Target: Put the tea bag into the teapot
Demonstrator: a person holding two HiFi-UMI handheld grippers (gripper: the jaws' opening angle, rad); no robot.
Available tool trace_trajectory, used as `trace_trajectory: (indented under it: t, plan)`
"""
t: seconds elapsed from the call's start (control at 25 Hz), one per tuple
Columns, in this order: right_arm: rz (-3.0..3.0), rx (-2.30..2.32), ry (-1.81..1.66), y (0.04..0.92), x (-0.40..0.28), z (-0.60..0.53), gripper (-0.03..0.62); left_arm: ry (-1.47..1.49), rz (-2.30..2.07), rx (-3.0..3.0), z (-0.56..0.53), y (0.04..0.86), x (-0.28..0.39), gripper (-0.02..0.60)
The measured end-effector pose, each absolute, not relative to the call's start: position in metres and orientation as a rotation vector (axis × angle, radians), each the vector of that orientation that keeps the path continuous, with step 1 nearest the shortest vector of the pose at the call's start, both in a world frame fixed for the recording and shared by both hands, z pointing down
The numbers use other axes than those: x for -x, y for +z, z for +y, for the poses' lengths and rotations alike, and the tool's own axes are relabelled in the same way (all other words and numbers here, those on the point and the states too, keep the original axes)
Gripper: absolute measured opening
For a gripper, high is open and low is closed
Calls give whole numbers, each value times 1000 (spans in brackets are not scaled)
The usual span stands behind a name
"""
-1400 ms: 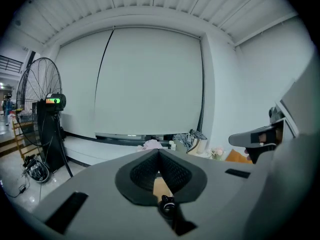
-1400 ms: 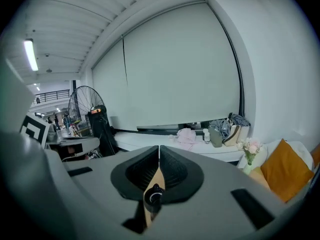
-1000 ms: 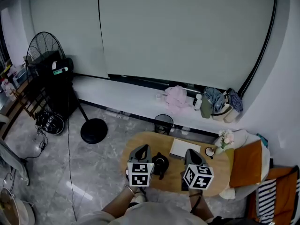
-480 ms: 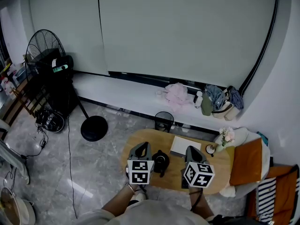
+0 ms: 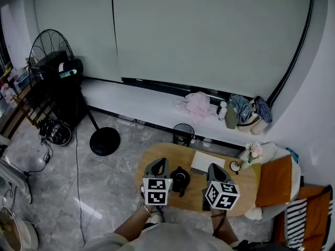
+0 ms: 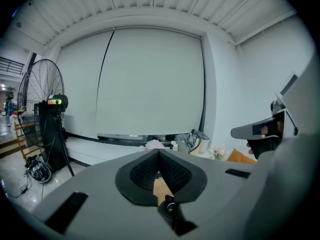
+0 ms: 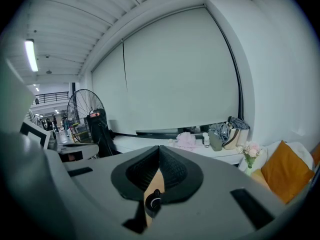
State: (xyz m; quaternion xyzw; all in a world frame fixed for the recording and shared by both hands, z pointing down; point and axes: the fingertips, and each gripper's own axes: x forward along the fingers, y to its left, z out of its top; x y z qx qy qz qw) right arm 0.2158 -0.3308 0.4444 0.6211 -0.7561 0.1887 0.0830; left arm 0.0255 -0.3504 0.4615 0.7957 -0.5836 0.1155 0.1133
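A person stood over a small round wooden table (image 5: 167, 155), seen from above, with a two-jaw gripper in each hand. A black teapot (image 5: 179, 181) sat on the table between them, close beside the left gripper (image 5: 159, 165) and further from the right gripper (image 5: 213, 168). This flanking hold probably kept the pot within reach of both. Each gripper's jaws were pressed together at the tips with nothing pinched between them; only a sliver of tabletop showed below. No tea bag could be made out in any view, whether on the table or inside the pot.
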Motion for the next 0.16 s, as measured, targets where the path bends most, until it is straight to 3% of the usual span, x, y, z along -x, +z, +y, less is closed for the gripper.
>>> trace_trajectory:
  t: [0.16]
  plan:
    - [-2251, -1853, 569, 445, -212, -330, 34, 354, -1695, -2325, -348, 457, -23, 6]
